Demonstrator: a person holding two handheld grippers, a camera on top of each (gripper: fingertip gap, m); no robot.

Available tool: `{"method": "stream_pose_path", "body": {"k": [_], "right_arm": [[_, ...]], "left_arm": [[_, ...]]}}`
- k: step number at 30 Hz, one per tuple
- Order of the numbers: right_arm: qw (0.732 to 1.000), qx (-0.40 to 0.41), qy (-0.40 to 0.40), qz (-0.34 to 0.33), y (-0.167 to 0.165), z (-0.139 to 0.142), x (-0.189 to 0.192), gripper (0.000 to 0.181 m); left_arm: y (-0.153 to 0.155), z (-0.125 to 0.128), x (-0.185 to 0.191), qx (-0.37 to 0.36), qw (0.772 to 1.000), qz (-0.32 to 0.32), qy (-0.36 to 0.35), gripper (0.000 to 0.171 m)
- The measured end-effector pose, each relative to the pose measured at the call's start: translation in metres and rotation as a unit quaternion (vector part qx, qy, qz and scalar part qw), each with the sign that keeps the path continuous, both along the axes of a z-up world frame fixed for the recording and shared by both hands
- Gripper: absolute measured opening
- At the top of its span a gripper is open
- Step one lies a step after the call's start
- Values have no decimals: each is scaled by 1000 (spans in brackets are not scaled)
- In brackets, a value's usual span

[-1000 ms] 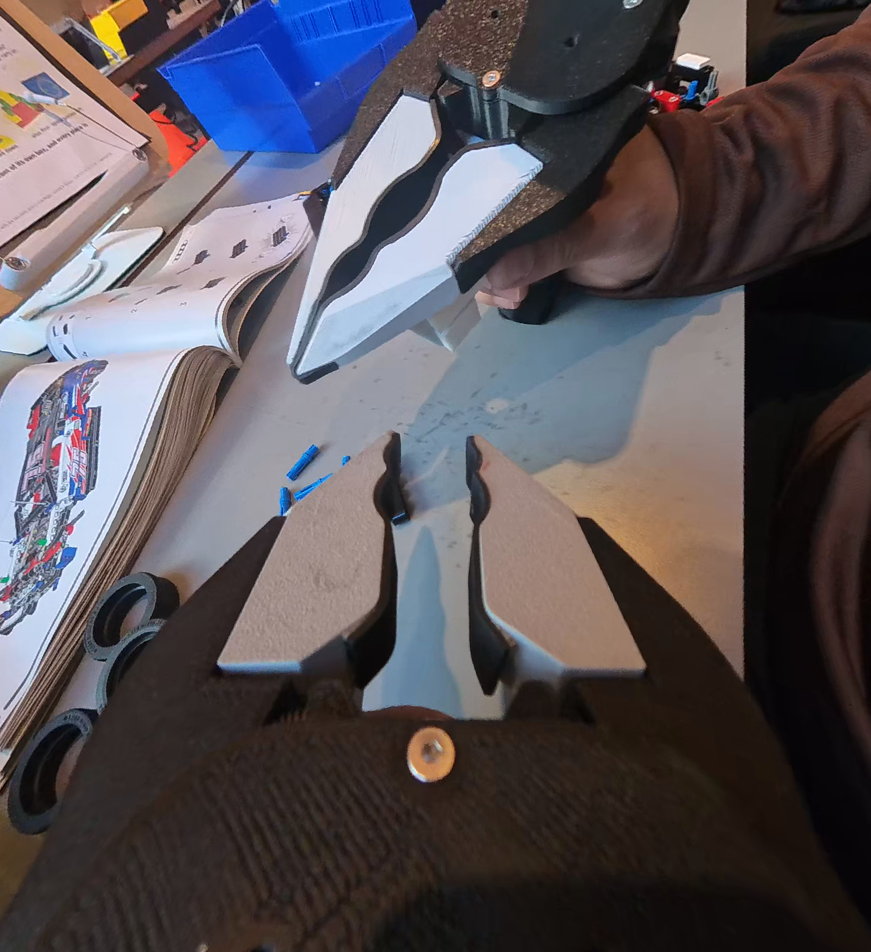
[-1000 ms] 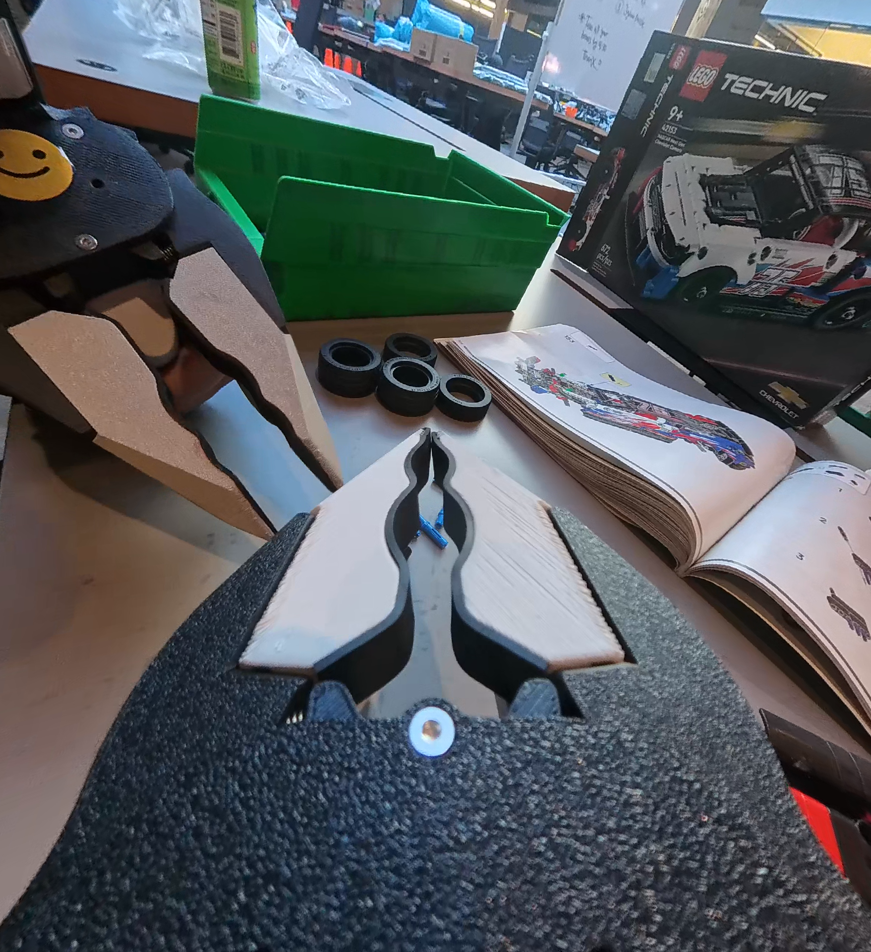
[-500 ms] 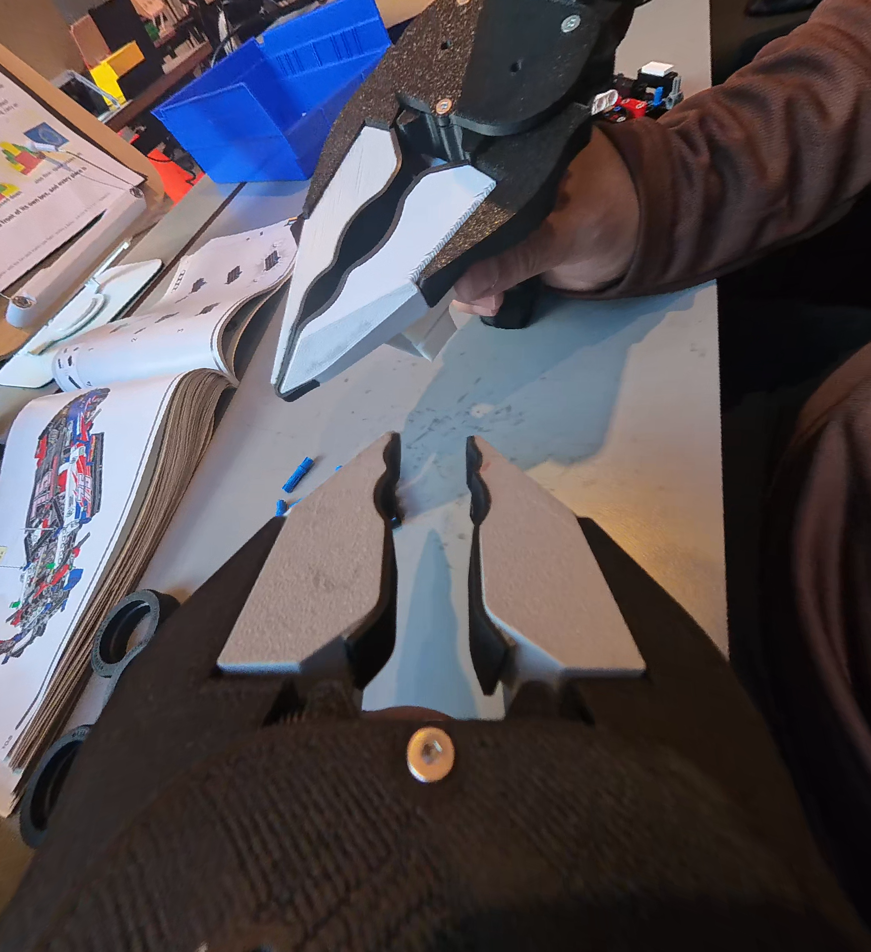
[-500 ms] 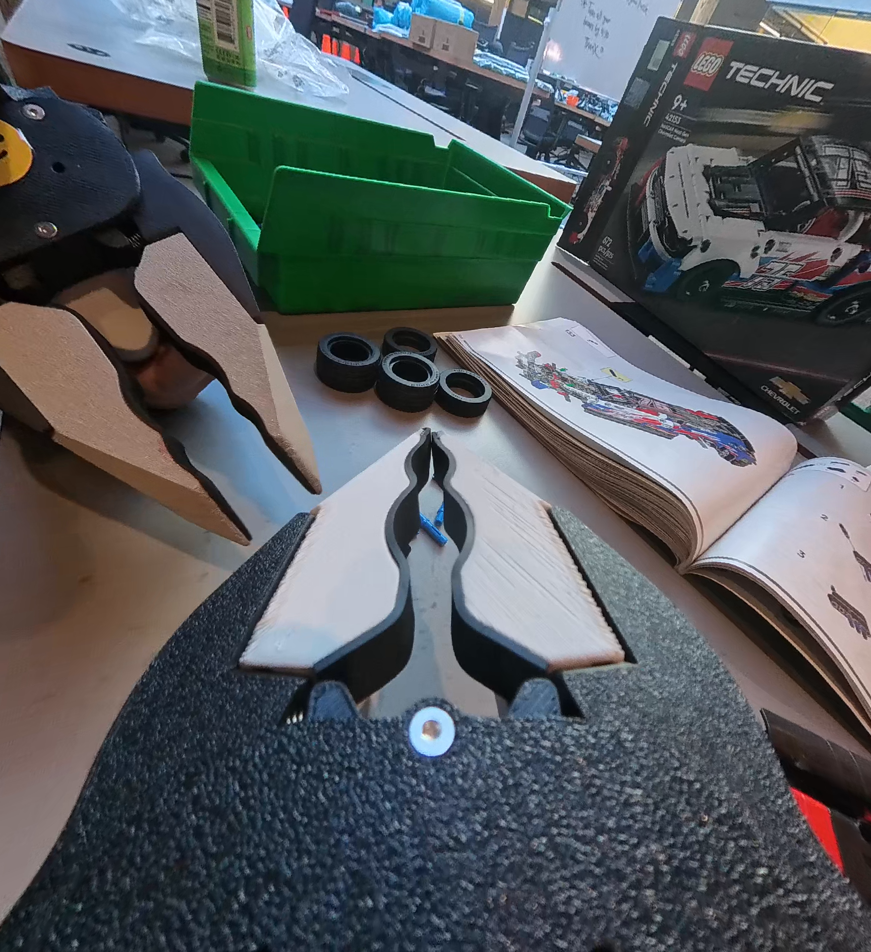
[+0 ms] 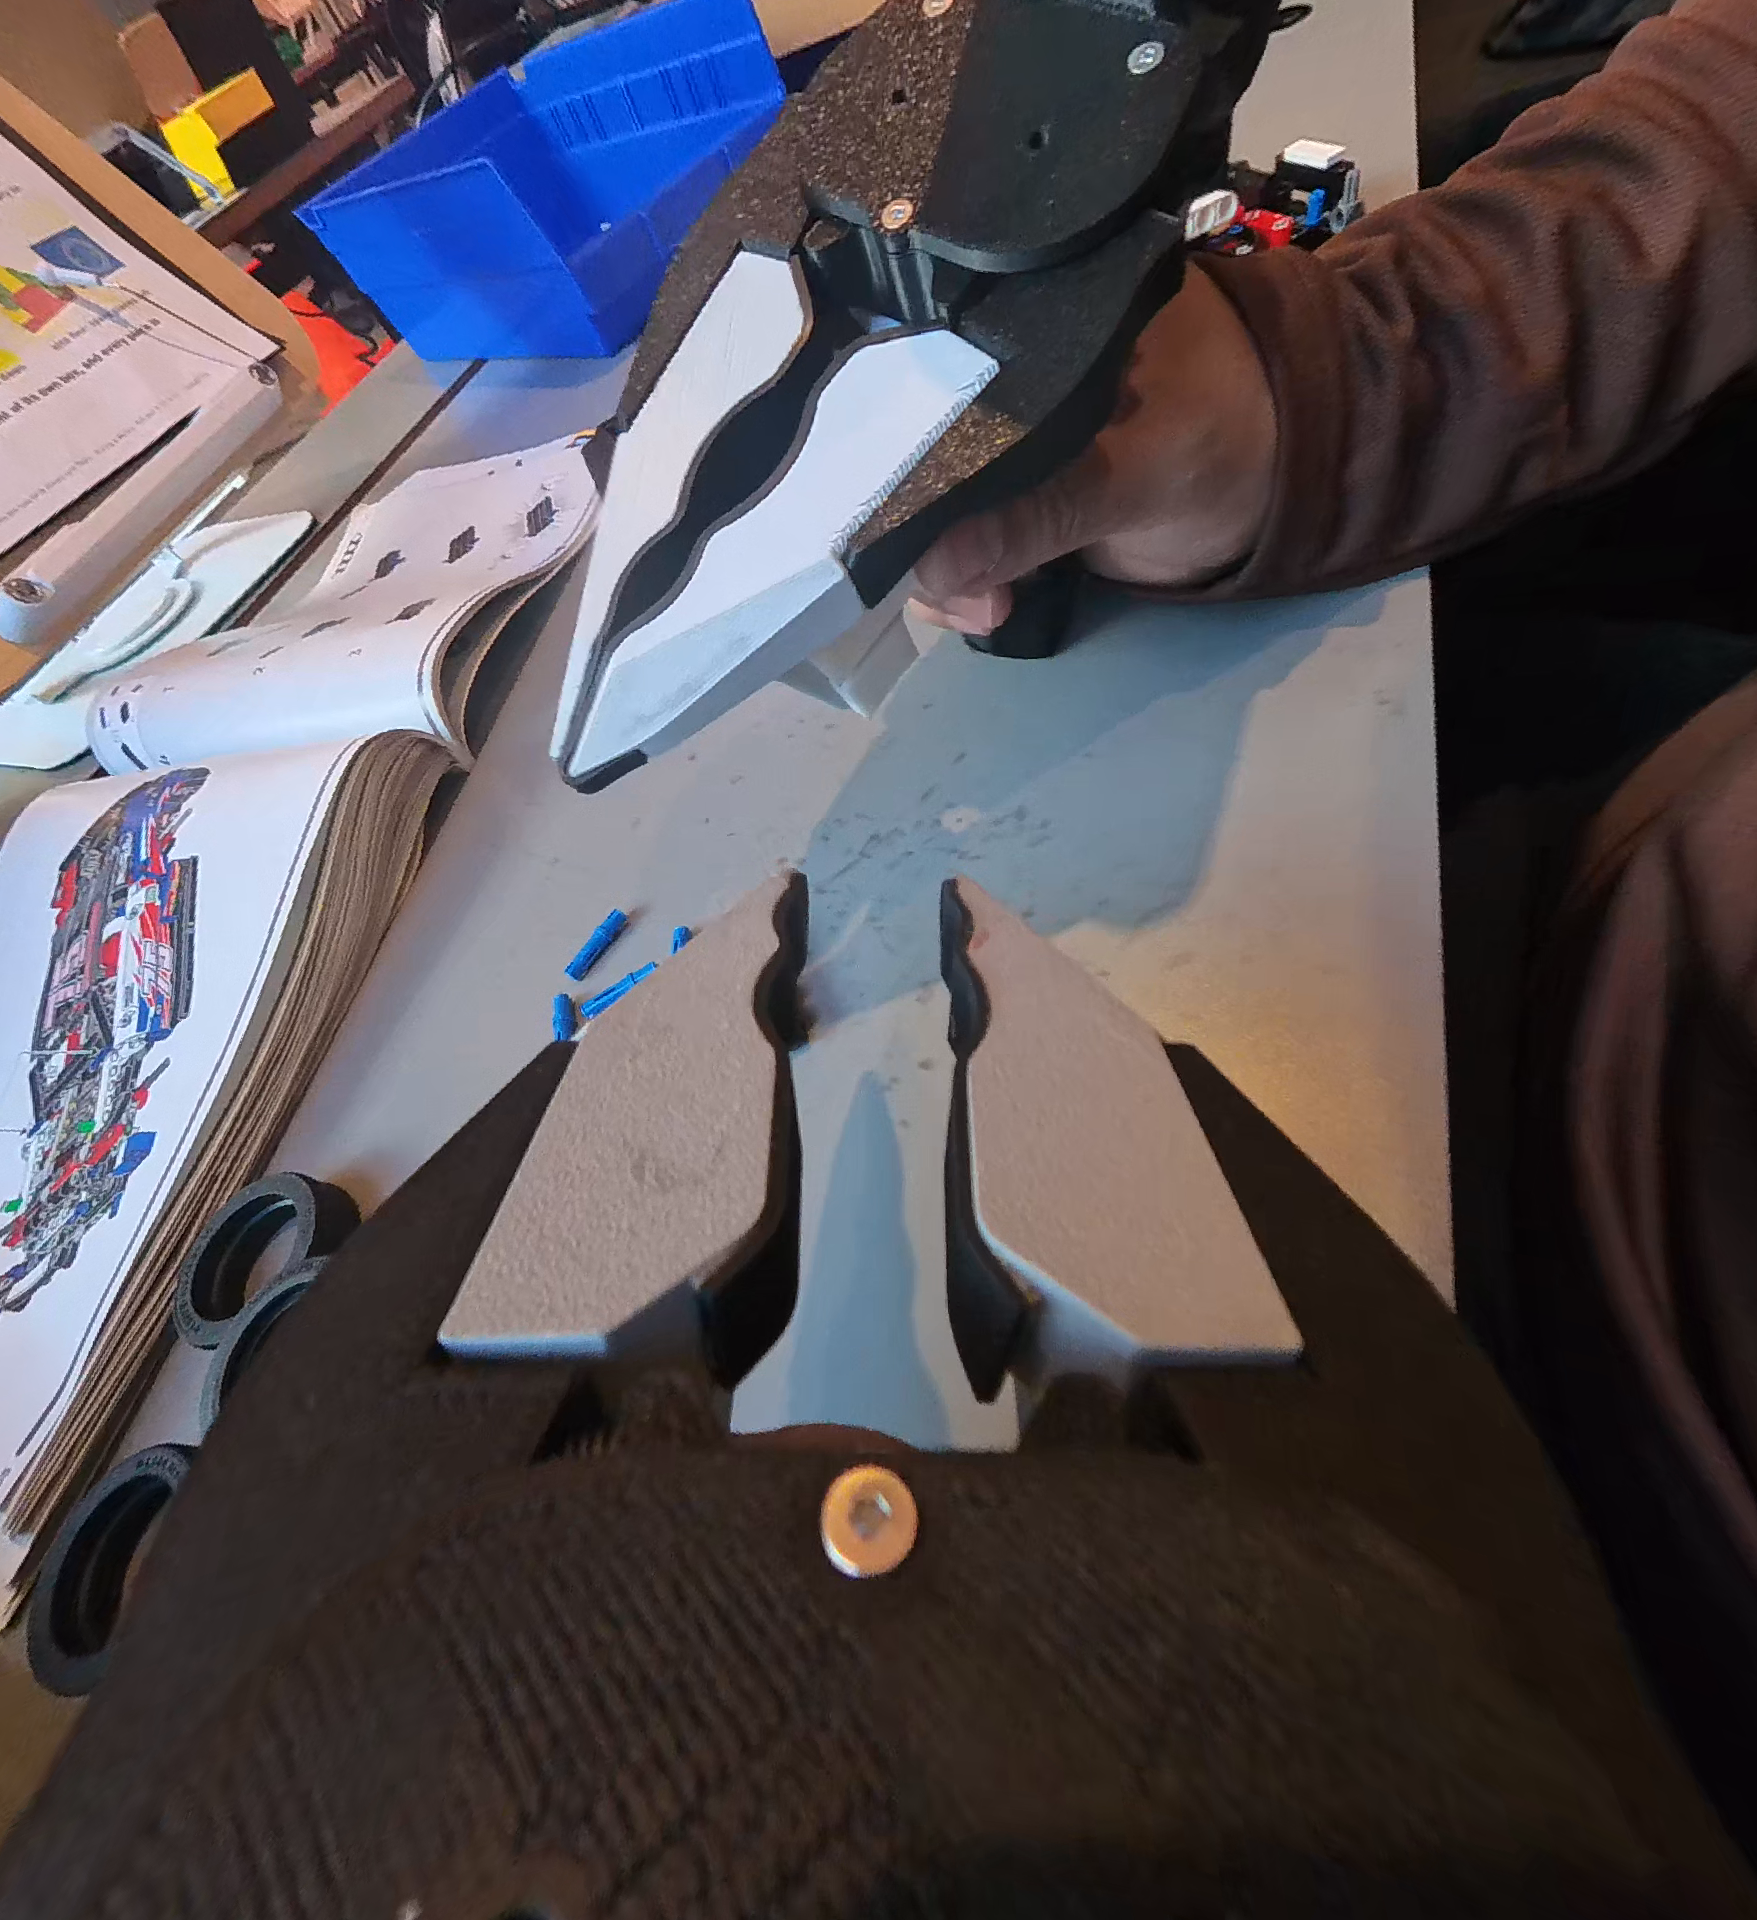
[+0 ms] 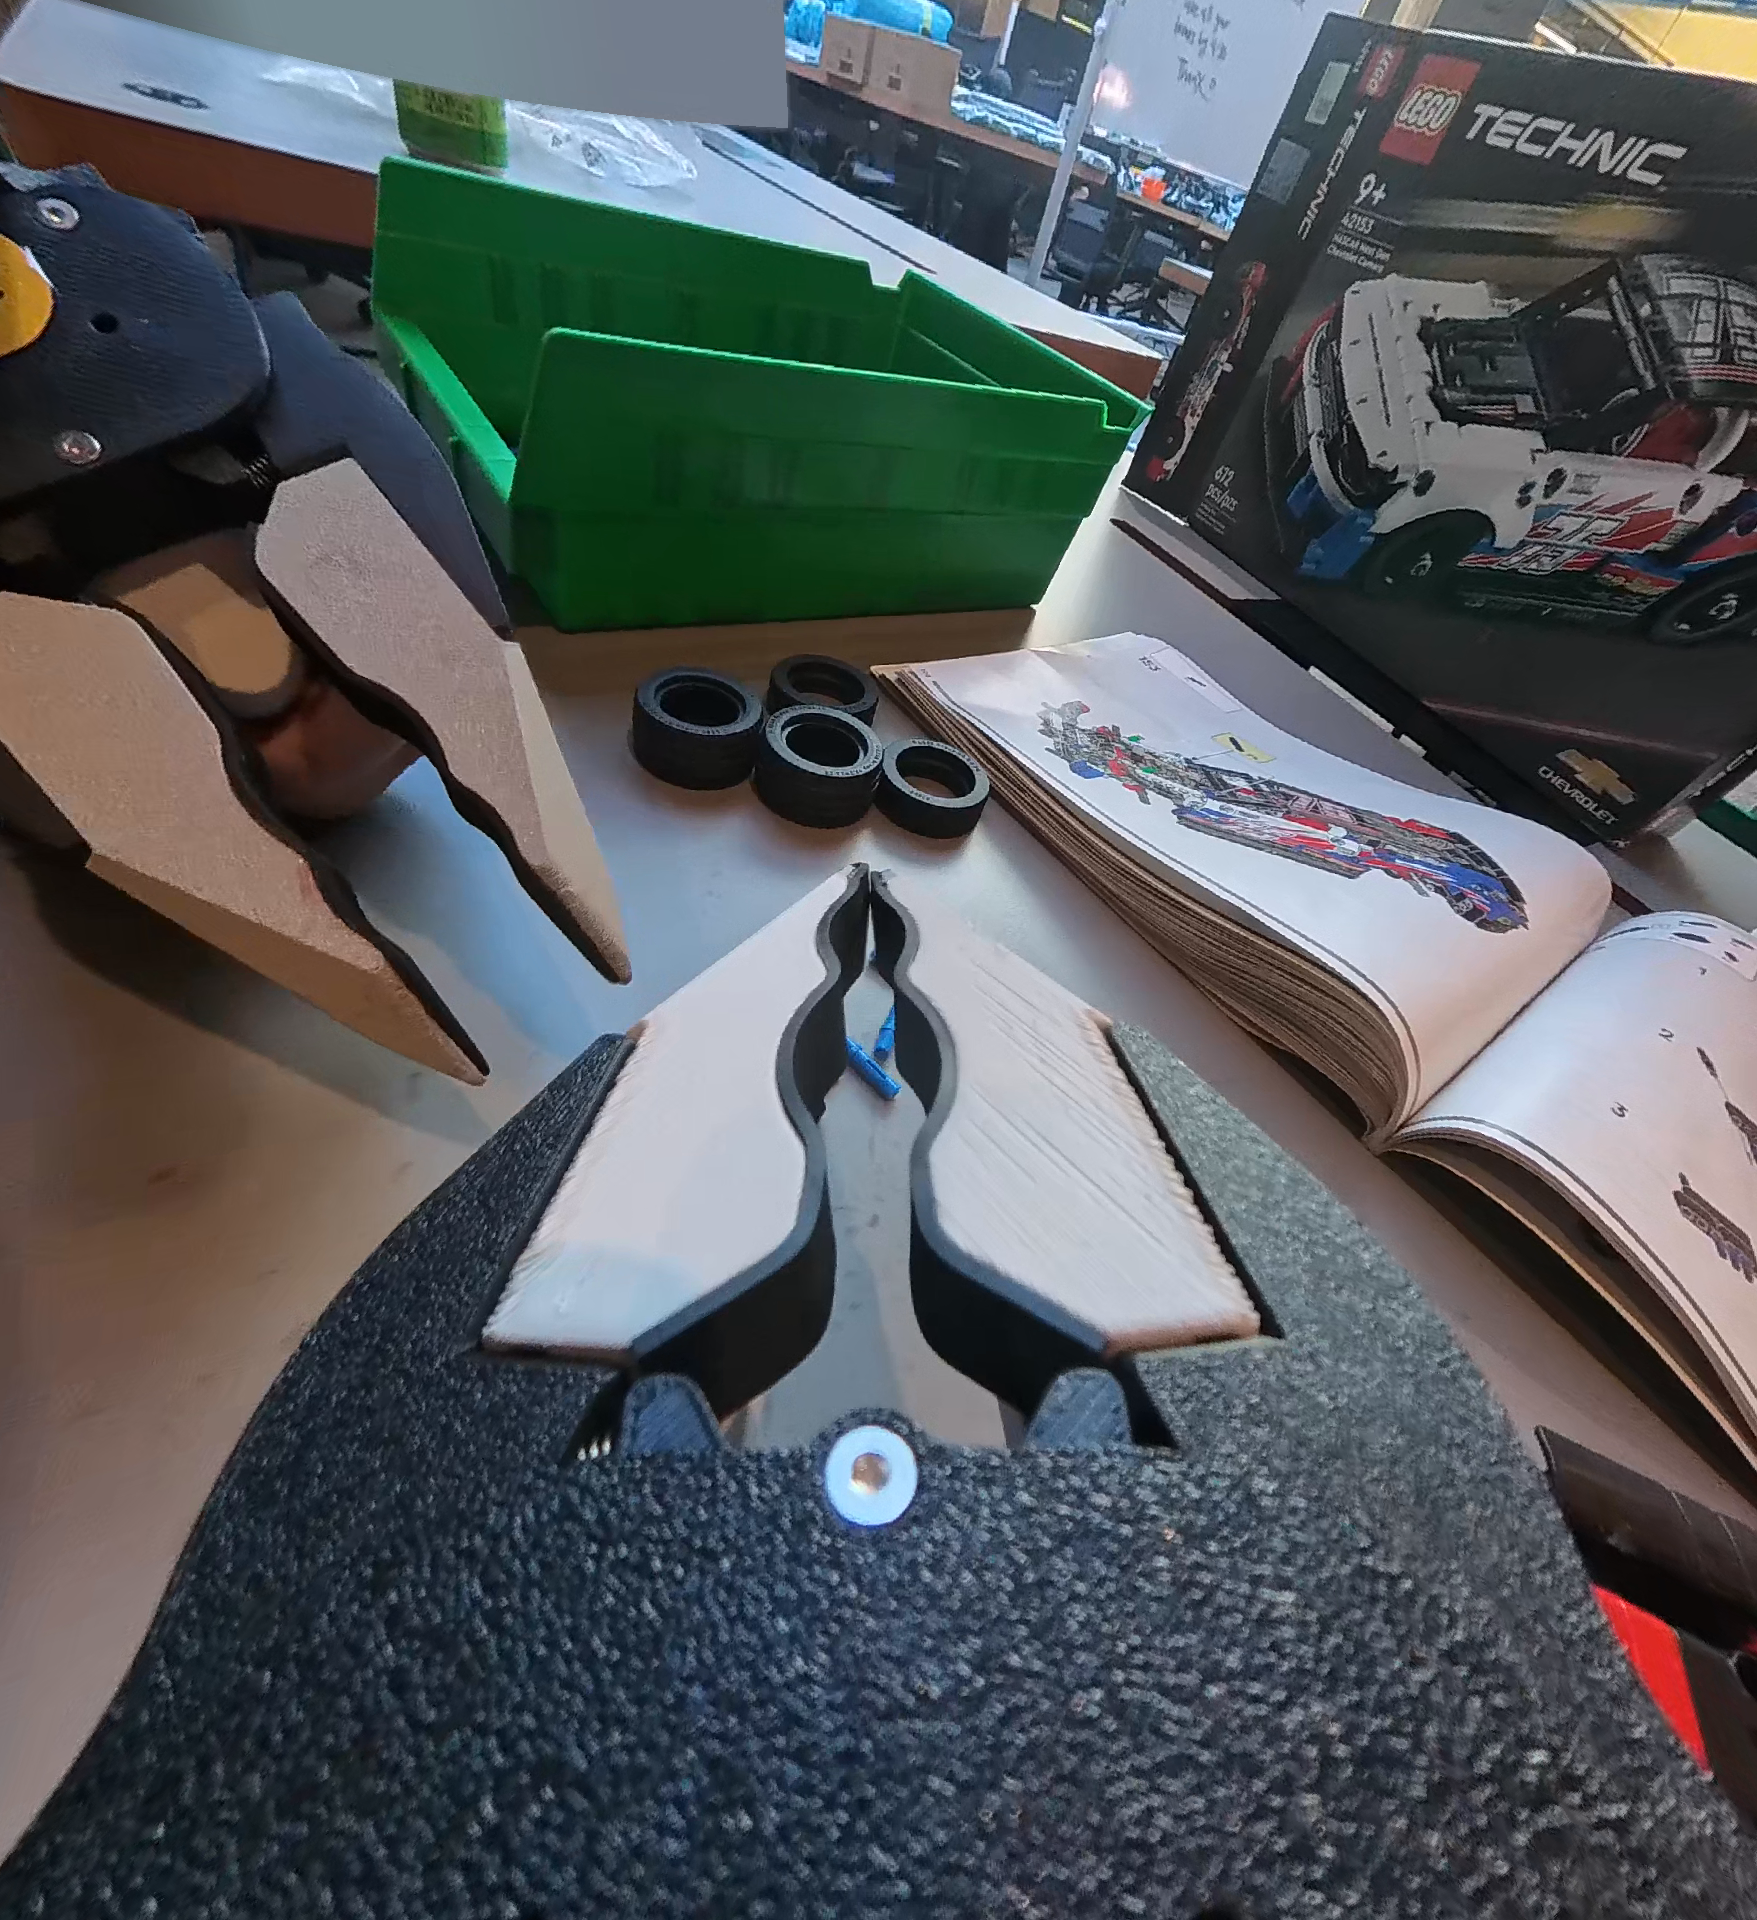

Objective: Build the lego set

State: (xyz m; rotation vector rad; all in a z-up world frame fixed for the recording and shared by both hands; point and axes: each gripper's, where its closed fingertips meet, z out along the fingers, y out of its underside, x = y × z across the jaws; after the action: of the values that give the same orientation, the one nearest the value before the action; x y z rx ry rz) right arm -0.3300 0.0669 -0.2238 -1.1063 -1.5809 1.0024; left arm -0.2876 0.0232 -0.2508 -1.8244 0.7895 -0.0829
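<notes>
Several small blue pins (image 5: 599, 940) lie on the grey table just beyond my left fingertip. They also show through the gap between the right fingers (image 6: 874, 1060). My left gripper (image 5: 872, 894) is open and empty, low over the table; in the right wrist view it (image 6: 552, 1023) sits at the left. My right gripper (image 6: 869, 878) is shut, tips together, with nothing visible between them. In the left wrist view it (image 5: 593, 769) points down toward the pins from above.
An open instruction booklet (image 5: 126, 1039) (image 6: 1269, 852) lies beside the pins. Several black tyres (image 6: 812, 748) (image 5: 250, 1257) sit by its near corner. A green bin (image 6: 749, 468), the set's box (image 6: 1528, 416), a blue bin (image 5: 541, 229) and a partly built model (image 5: 1279, 208) stand around the edges. My right fingertips sit around 6 centimetres from my left ones.
Both grippers have only drifted slightly and hover in nearly the same places. The jaws have not changed and the pins have not moved.
</notes>
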Motion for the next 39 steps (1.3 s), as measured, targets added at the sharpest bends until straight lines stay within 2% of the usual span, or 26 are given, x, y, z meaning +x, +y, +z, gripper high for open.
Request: {"method": "stream_pose_path", "body": {"k": [33, 36, 39], "right_arm": [[1000, 13, -2, -5, 0, -2, -3, 0], [1000, 12, -2, -4, 0, -1, -3, 0], [1000, 11, 0, 0, -1, -1, -3, 0]], "left_arm": [[-1, 0, -2, 4, 1000, 7, 9, 22], [-1, 6, -6, 15, 1000, 21, -6, 19], [-7, 21, -5, 7, 997, 29, -70, 18]]}}
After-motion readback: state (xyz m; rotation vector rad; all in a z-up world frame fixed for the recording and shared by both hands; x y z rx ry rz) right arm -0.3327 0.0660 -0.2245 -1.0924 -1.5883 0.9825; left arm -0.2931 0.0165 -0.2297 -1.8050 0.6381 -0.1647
